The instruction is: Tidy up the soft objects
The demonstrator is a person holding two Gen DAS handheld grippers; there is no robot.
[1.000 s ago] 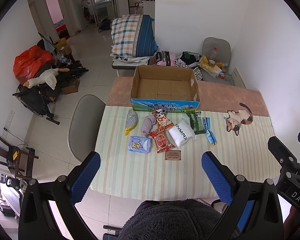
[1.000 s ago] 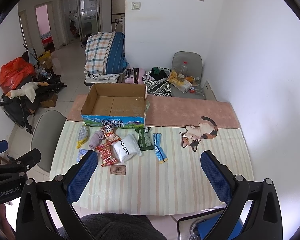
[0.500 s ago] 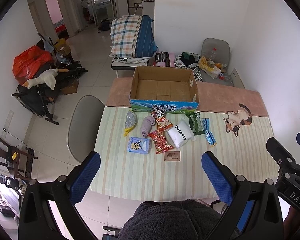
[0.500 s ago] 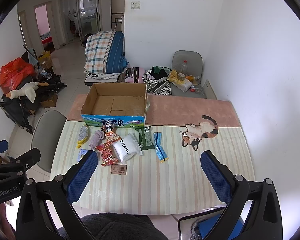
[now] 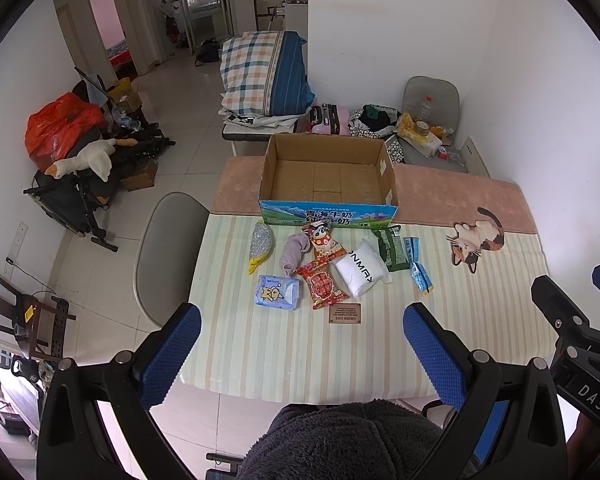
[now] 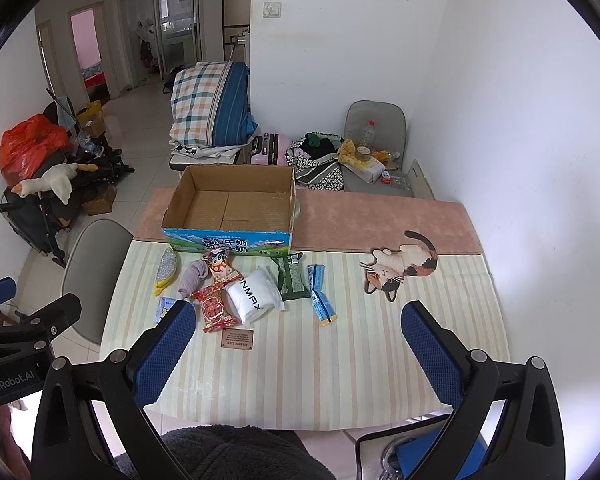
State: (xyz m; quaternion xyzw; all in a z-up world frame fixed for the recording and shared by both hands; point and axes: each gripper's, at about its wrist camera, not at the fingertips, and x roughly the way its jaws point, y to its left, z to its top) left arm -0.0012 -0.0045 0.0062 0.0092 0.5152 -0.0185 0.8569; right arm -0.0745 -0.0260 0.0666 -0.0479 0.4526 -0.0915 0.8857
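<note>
Hovering spread and empty, left gripper (image 5: 300,350) and right gripper (image 6: 296,346) face packets (image 5: 324,268) clustered beside the box (image 5: 328,178) at the table's (image 5: 300,360) far edge, handy for loading

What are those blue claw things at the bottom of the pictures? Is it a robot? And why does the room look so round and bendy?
It's not a robot. A person holds a grabbing tool, called a gripper, in each hand. Each gripper has a tiny camera looking out along its two blue fingers. That camera's lens bends everything round.

One picture comes from the left gripper, the other from the right gripper. Both are open and hold nothing.

They hover over a striped table. At its far side sits a cardboard box with nothing inside. In front of it lie soft things: a white packet, a purple rolled cloth, a red snack bag, a green bag, a blue packet with a sheep and a silver and yellow pouch. A cat picture decorates the tablecloth.
</note>
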